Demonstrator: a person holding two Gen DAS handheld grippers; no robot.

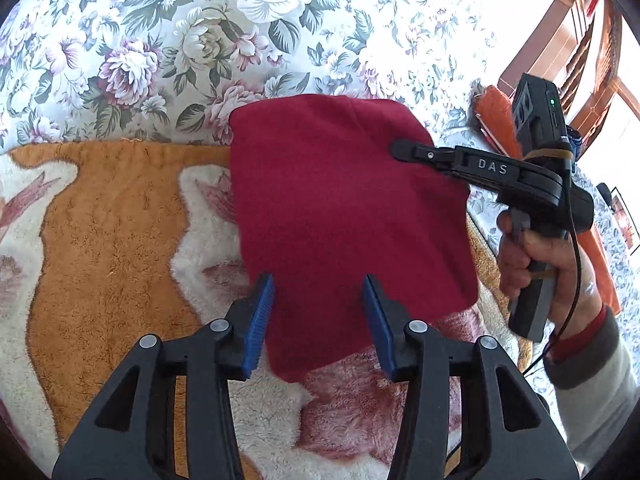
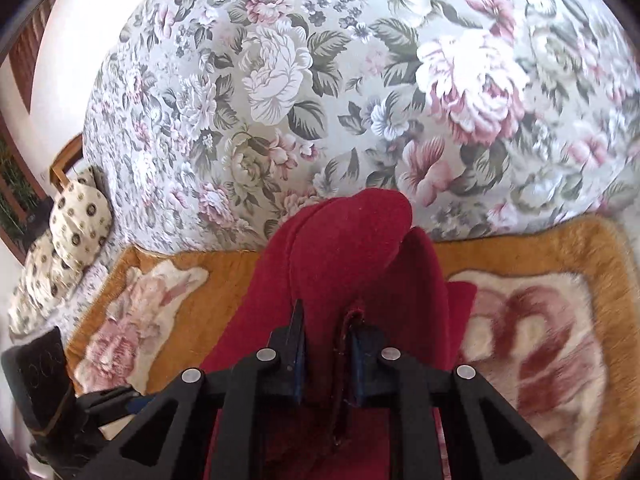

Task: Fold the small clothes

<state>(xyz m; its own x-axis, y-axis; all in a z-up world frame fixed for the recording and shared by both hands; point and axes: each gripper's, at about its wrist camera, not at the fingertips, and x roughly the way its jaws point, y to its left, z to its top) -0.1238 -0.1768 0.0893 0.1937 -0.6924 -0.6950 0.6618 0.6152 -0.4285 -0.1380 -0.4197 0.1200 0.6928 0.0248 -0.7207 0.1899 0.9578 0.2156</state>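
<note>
Two close fisheye views look down along each gripper's fingers; both share the red garment [image 1: 344,208], orange blanket [image 1: 112,232] and floral bedspread [image 2: 320,100]

Matt fuzzy dark-red knit cloth garment [image 1: 344,216] on shaggy plush orange-and-cream blanket [image 1: 112,232], smooth printed floral cotton-like bedsheet [image 1: 160,48] behind; left gripper [image 1: 318,320] matt black plastic, ribbed blue pads [image 1: 260,320], shiny metal pins [image 1: 220,325].
</note>
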